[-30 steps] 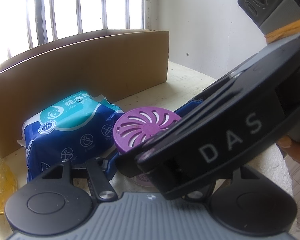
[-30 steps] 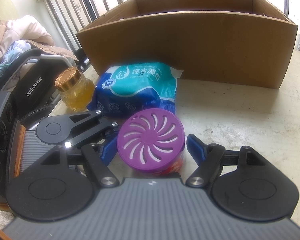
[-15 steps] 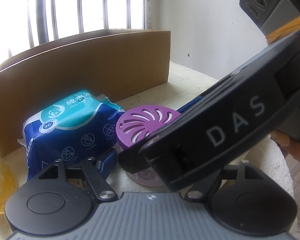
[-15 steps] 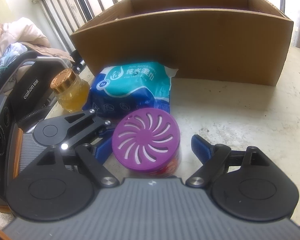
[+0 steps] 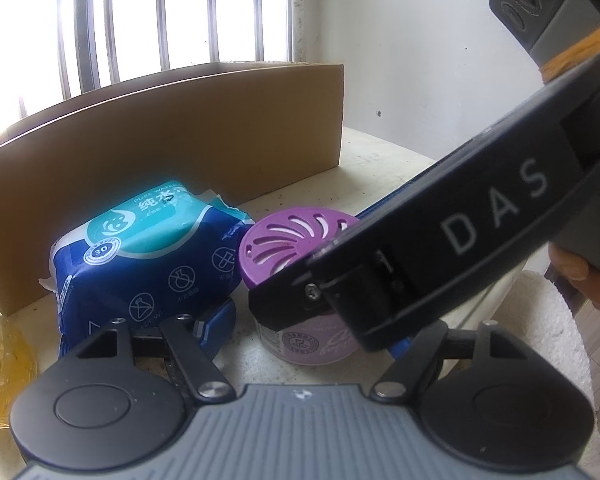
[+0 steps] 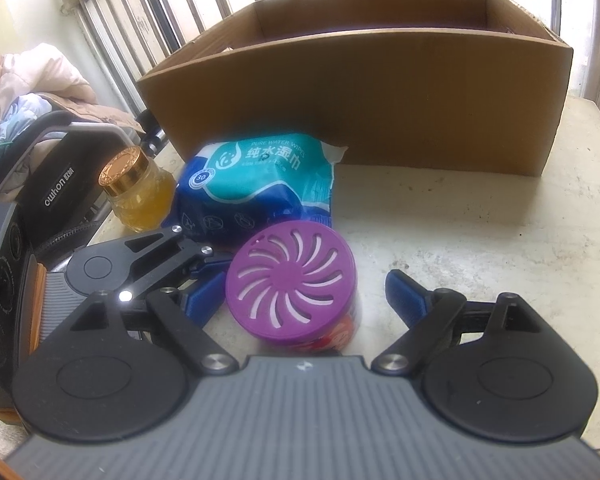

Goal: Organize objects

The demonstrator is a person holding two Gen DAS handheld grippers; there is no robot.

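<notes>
The right tool [image 6: 306,294], spread wide and gripping nothing, straddles the purple-lidded air freshener [image 6: 292,286] at lower centre on the counter [image 6: 480,240], seemingly ready to close on it; the left tool [image 5: 312,326] also gapes empty.

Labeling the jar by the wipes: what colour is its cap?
Gold, on the jar of yellow liquid. Clearest in the right wrist view.

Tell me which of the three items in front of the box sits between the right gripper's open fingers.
The purple-lidded air freshener. It sits between the right gripper's spread blue fingers, while the wipes pack and the gold-capped jar lie farther back, toward the cardboard box.
</notes>
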